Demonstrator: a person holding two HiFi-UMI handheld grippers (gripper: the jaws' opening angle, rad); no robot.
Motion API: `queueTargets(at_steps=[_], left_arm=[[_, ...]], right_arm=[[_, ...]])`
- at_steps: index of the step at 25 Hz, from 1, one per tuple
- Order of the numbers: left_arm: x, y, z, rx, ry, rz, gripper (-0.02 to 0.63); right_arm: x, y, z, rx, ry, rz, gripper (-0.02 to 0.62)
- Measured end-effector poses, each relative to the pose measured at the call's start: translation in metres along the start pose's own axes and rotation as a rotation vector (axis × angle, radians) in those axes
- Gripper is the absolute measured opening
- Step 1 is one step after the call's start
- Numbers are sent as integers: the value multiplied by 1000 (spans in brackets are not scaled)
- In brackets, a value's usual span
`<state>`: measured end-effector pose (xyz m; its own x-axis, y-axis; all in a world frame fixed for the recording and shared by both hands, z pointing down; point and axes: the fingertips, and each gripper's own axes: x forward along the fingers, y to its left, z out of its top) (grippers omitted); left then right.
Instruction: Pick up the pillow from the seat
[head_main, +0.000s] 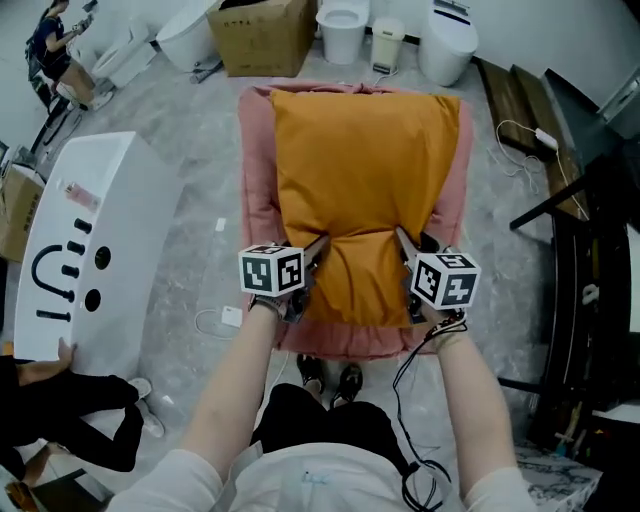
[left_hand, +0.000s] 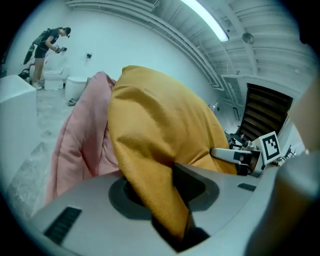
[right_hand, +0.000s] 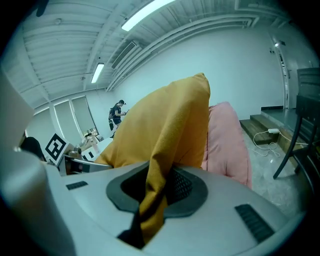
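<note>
An orange pillow (head_main: 360, 170) lies along a pink padded seat (head_main: 255, 200), its near end folded toward me. My left gripper (head_main: 316, 250) is shut on the pillow's near left edge, and my right gripper (head_main: 404, 246) is shut on its near right edge. In the left gripper view, orange pillow (left_hand: 160, 125) fabric is pinched between the jaws of the left gripper (left_hand: 175, 200), with the pink seat (left_hand: 80, 145) behind it. In the right gripper view, a fold of the pillow (right_hand: 165, 120) hangs pinched in the right gripper (right_hand: 150, 200), beside the seat (right_hand: 227, 135).
A white tub-like fixture (head_main: 90, 240) lies left of the seat, with a person's hand (head_main: 66, 350) on it. A cardboard box (head_main: 262, 35), a white bin (head_main: 342, 30) and a toilet (head_main: 445, 40) stand behind. A black metal frame (head_main: 570, 200) is at the right. A white cable (head_main: 215, 320) lies on the floor.
</note>
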<state>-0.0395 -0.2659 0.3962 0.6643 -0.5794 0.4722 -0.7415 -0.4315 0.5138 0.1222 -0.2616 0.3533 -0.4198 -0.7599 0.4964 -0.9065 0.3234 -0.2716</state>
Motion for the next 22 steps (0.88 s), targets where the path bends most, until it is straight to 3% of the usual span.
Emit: queueTargets(at_steps=[22], left_arm=[[-83, -121, 220, 261, -344, -102, 138]], right_arm=[[-115, 53, 231, -215, -372, -63, 83]])
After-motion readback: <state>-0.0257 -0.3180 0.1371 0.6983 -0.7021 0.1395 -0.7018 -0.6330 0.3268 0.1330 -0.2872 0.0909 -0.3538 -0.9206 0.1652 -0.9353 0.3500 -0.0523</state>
